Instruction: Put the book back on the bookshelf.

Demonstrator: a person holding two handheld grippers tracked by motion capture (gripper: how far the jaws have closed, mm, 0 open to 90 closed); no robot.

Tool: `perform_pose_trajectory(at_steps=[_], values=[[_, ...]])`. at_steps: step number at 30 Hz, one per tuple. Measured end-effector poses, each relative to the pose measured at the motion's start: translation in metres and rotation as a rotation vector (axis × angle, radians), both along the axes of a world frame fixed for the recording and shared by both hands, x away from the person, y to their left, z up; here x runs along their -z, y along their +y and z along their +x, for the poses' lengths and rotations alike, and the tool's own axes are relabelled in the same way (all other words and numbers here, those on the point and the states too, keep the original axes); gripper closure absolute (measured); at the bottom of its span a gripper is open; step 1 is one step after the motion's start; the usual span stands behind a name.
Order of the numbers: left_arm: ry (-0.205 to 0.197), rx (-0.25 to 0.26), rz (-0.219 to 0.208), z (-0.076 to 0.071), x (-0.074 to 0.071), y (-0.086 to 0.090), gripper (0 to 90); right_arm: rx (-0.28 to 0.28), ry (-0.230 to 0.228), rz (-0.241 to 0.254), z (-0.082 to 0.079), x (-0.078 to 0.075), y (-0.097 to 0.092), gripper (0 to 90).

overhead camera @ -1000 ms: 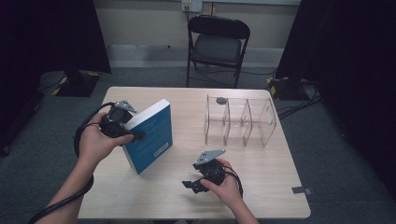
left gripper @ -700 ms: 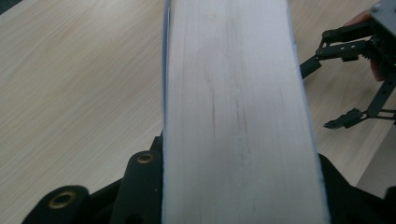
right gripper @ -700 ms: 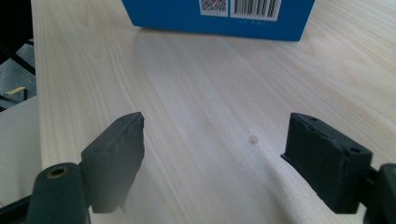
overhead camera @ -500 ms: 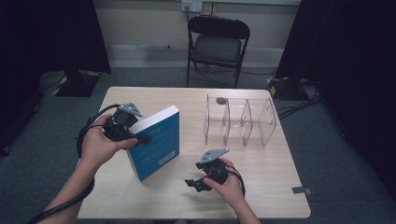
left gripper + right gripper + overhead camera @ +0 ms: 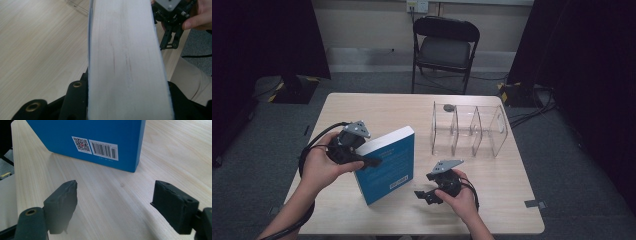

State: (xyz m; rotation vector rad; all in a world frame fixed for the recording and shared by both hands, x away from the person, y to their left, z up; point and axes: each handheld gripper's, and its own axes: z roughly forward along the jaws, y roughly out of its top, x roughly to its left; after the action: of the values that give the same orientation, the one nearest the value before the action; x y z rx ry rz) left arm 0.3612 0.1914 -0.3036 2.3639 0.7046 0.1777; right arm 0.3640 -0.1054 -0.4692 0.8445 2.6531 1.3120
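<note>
Right gripper (image 5: 426, 193), jaws spread and empty, has kept its spot near the table's (image 5: 377, 107) front edge. Left gripper (image 5: 368, 162) pinches the blue book (image 5: 387, 167), now shifted rightward toward the clear divider rack (image 5: 469, 130).

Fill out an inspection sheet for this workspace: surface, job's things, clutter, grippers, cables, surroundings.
Surface: light wooden table, bare around the work.
Job's things: blue book tilted up on its lower edge, barcode side facing the right gripper; clear acrylic divider rack standing with its slots unfilled.
Clutter: a small dark round thing behind the rack.
Grippers: left gripper shut on the book's page edge; right gripper open, low over the table, apart from the book.
Cables: black cable loops from the left gripper; more cables on the floor at right.
Surroundings: black folding chair beyond the table, dark curtains, grey carpet.
</note>
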Motion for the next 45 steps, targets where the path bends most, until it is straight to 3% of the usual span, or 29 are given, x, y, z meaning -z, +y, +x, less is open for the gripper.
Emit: perform_pose_trajectory(at_steps=[1, 6, 14, 17, 21, 23, 33, 38, 45], values=[[0.001, 0.007, 0.012, -0.001, 0.000, 0.002, 60.7, 0.003, -0.003, 0.000, 0.000, 0.000, 0.000, 19.5], [-0.012, 0.013, -0.012, -0.003, 0.004, 0.005, 60.7, 0.002, -0.008, -0.001, 0.002, 0.000, 0.003, 20.7], [-0.034, 0.040, 0.007, -0.009, 0.004, 0.005, 60.6, -0.023, -0.028, -0.032, 0.004, -0.001, 0.010, 21.8], [-0.037, 0.045, 0.018, -0.008, 0.003, 0.006, 60.6, -0.020, -0.034, -0.046, 0.006, -0.006, 0.010, 21.8], [-0.022, 0.043, 0.002, -0.007, 0.003, 0.006, 60.5, -0.021, -0.042, -0.046, 0.008, -0.017, 0.010, 21.6], [-0.035, 0.048, 0.023, -0.008, 0.003, 0.006, 60.4, -0.017, -0.048, -0.037, 0.010, -0.021, 0.009, 21.7], [-0.015, 0.059, 0.017, -0.009, 0.002, 0.016, 60.6, -0.032, -0.056, -0.036, 0.015, -0.027, 0.016, 21.8], [-0.031, 0.067, 0.036, -0.010, 0.002, 0.017, 60.3, -0.047, -0.063, -0.038, 0.017, -0.033, 0.021, 22.3], [-0.029, 0.058, 0.026, -0.009, 0.002, 0.018, 59.5, -0.057, -0.063, -0.035, 0.020, -0.043, 0.022, 22.3]])
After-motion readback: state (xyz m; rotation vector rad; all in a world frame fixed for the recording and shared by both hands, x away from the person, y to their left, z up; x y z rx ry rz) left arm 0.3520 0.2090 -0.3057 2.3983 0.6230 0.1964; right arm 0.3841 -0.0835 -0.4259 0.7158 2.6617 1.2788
